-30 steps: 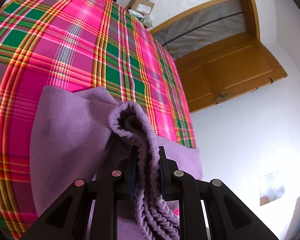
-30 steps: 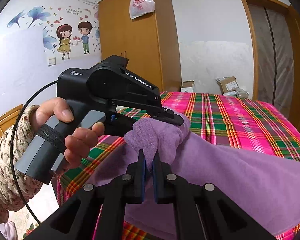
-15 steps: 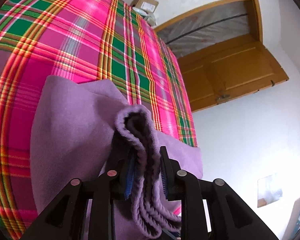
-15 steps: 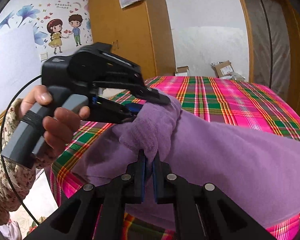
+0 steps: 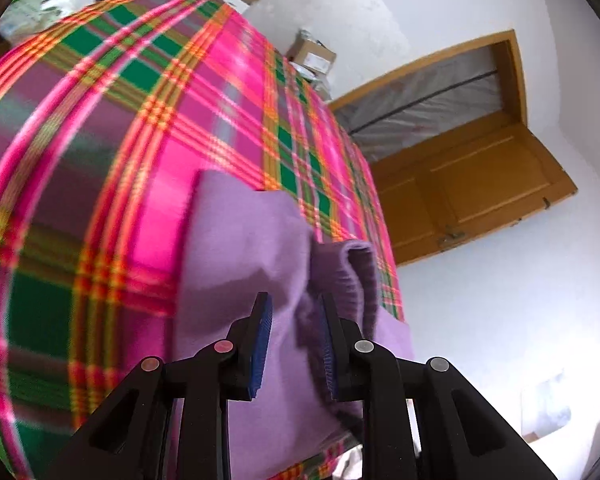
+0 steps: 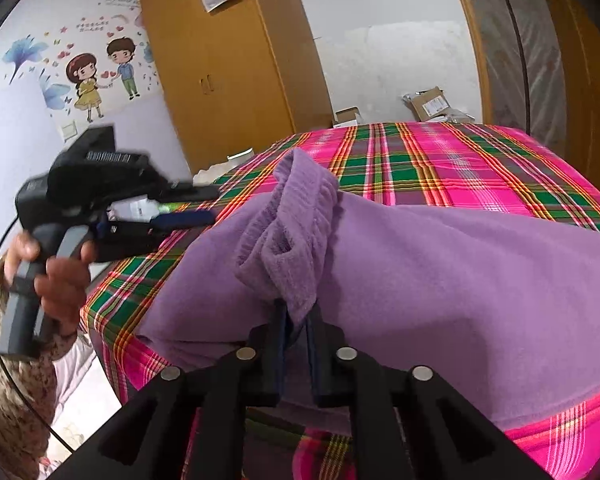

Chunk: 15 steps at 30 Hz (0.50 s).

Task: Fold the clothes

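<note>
Purple fleece garment (image 6: 440,272) lies spread across the near part of the bed (image 6: 452,160), one ribbed, bunched edge (image 6: 296,232) gathered up in a ridge at its near end. My right hand-held gripper (image 6: 296,320) is clenched on the lower end of that ribbed bunch; cloth sits pinched between the two pads. My left hand-held gripper (image 5: 294,332) is released: its pads stand apart with fleece behind the gap and nothing squeezed between them, and from the right wrist view it sits off to the side of the garment, clear of the cloth, in my left hand (image 6: 56,276). Judgement: one end of the gathered edge is held and the other is free, which fits either the close of a fold just laid down or a regrip before carrying the edge over; the frames do not settle which. Whichever it is, the held edge calls for low, even tension so that the layers beneath do not drag. Materials: fleece is soft, matte, thick, drapes in rounded swells, no sharp creases; the ribbed band is denser, corded, holds a rolled shape. Bed cover is a flat-woven plaid in pink, green and orange, smooth, likely low friction under fleece. Left wrist view is motion-blurred; fine detail there unreliable.
</note>
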Each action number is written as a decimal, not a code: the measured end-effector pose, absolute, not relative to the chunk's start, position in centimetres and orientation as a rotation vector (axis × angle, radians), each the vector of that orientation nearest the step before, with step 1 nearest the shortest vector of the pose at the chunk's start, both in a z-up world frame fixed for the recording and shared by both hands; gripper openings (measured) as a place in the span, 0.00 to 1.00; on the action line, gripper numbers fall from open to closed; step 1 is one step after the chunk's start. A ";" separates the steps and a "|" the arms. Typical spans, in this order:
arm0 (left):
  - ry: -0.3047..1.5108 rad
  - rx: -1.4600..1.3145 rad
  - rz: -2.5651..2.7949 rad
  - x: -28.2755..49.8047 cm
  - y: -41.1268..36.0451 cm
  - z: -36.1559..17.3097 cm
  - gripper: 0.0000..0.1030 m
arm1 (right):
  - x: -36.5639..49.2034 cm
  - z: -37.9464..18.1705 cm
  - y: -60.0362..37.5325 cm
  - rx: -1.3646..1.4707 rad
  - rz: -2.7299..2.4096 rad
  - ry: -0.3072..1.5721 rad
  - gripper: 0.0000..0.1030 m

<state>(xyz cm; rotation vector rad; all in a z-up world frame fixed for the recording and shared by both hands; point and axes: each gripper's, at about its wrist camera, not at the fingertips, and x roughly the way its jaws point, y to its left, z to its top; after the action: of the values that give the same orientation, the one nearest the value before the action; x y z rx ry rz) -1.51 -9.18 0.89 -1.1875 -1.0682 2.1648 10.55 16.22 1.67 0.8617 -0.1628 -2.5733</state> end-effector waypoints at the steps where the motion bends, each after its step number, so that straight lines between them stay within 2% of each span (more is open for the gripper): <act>1: -1.075 -1.185 2.172 -1.2 -9.4 0.6 0.22 | 10.6 1.8 16.5 0.859 -2.584 -0.165 0.14; 3: -1.083 -1.183 2.170 -0.4 -10.0 0.2 0.22 | 10.7 2.0 17.1 0.855 -2.604 -0.171 0.16; 7: -1.096 -1.186 2.169 0.6 -10.3 -0.5 0.22 | 10.9 2.4 18.4 0.848 -2.644 -0.195 0.28; 9: -1.089 -1.184 2.163 0.7 -10.2 -0.6 0.22 | 10.8 2.7 19.0 0.837 -2.653 -0.226 0.29; 13: -1.061 -1.202 2.179 1.1 -10.2 -0.8 0.22 | 9.4 3.7 19.4 0.825 -2.616 -0.271 0.42; 15: -1.048 -1.210 2.186 1.3 -10.2 -0.9 0.22 | 8.1 4.0 19.5 0.847 -2.585 -0.296 0.43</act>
<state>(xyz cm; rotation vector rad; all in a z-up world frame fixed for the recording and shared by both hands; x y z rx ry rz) 1.29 -10.16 -0.91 -1.2102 -1.0477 2.1865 8.15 19.46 3.97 0.8468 -0.2962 -2.5852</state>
